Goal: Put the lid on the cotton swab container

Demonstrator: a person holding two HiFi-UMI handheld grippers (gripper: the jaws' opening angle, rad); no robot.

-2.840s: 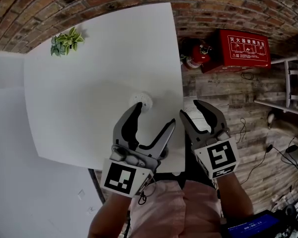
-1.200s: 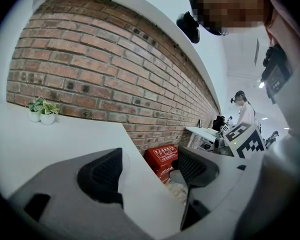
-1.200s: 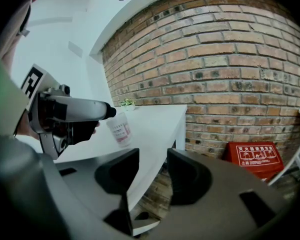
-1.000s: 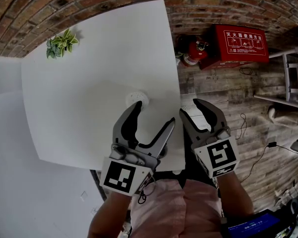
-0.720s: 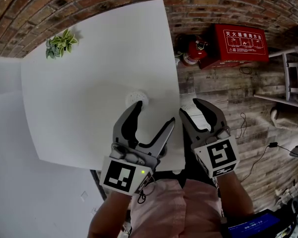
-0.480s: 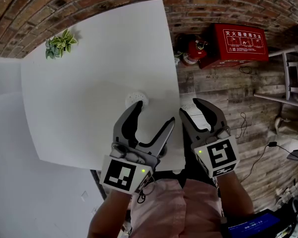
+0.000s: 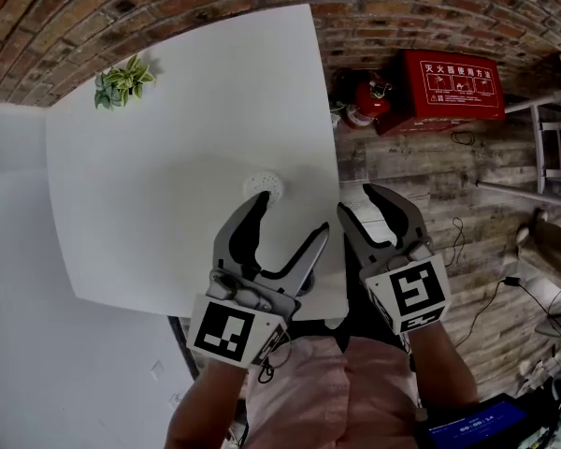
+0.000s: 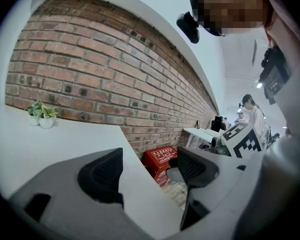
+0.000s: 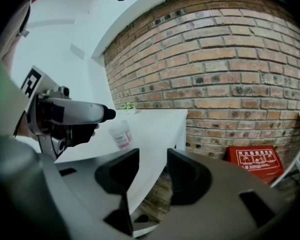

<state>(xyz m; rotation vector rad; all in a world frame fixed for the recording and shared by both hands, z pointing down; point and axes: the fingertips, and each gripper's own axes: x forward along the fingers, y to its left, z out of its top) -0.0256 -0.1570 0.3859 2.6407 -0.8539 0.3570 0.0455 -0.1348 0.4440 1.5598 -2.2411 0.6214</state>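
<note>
The cotton swab container (image 7: pixel 263 185) is a small round white tub standing near the right side of the white table (image 7: pixel 150 185). In the right gripper view the container (image 9: pixel 121 133) looks like a translucent cup with a pink label. No separate lid shows in any view. My left gripper (image 7: pixel 290 218) hovers open just in front of the container, its left fingertip close to it, with nothing between the jaws. My right gripper (image 7: pixel 363 206) is open and empty, held past the table's right edge over the floor. The left gripper (image 9: pixel 70 114) also shows in the right gripper view.
A small potted plant (image 7: pixel 123 78) stands at the table's far left corner. On the wooden floor to the right are a fire extinguisher (image 7: pixel 365 106) and a red box (image 7: pixel 453 87). A brick wall runs behind the table.
Both grippers stay open in the same place and the container has not moved. Only the head camera has shifted slightly.
</note>
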